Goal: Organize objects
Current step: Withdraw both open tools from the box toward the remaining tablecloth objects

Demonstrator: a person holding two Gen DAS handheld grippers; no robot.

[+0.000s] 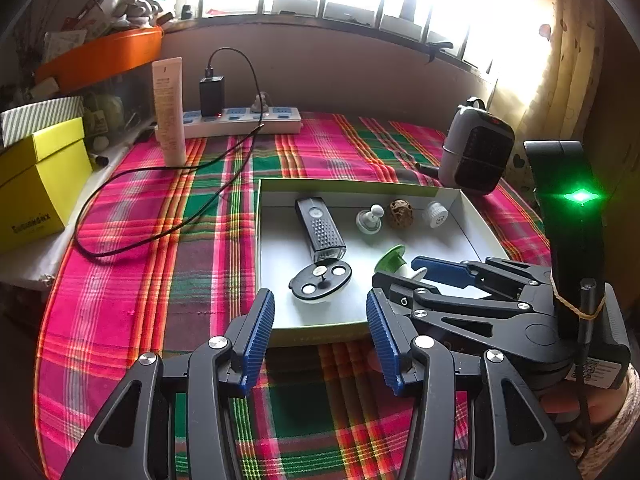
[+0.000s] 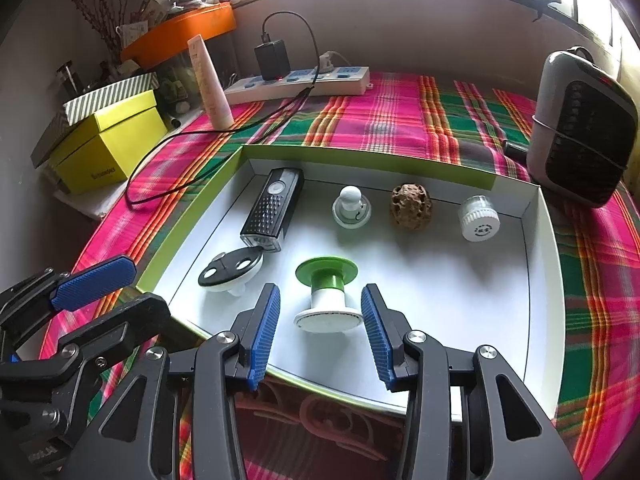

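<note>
Now both grippers hang at the near edge of the shallow tray, jaws spread and holding nothing.

Nearest, the right gripper (image 2: 316,320) brackets a green-and-white spool (image 2: 326,294), its ribbed blue pads apart from the white flange on either side; the left gripper (image 1: 320,324) hovers over the tray (image 2: 546,280) rim. Beyond lie a black oval disc (image 2: 230,270) touching a studded black bike light (image 2: 274,208), then a white knob (image 2: 351,206), a pitted brown walnut (image 2: 411,209) and a ridged white cap (image 2: 479,218), on the plaid-clothed table (image 2: 400,116).
</note>
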